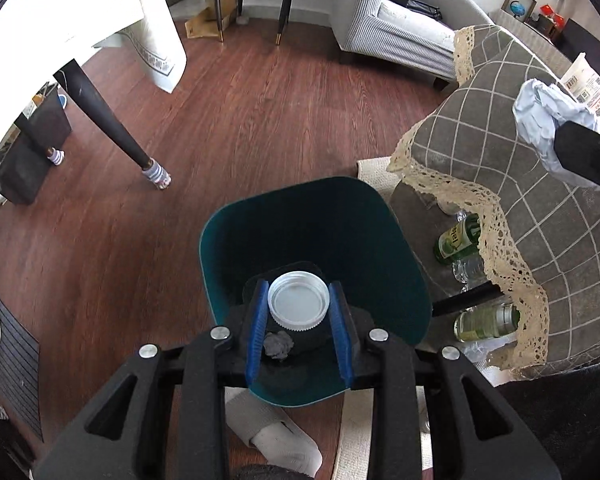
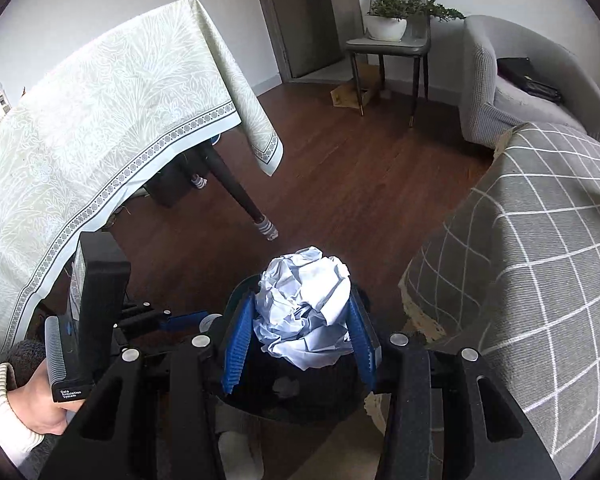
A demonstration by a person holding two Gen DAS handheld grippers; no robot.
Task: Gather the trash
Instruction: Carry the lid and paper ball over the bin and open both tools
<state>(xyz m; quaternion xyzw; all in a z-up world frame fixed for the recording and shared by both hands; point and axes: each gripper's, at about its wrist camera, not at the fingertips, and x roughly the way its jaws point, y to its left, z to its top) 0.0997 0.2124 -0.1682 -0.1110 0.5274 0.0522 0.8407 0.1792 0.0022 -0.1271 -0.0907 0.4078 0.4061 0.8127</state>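
Trash bin (image 1: pixel 364 216) gapes below the lid-clamping left gripper (image 1: pixel 299 312), rim clear.

Grey sofa (image 2: pixel 500 92), potted plant (image 2: pixel 392 20)

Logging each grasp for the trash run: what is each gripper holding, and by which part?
Left gripper: white plastic screw lid, by its ribbed sides. Right gripper: crumpled white paper ball, by its flanks.

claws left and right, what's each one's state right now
Left claw: shut on the white lid, over the bin.
Right claw: shut on the crumpled paper.
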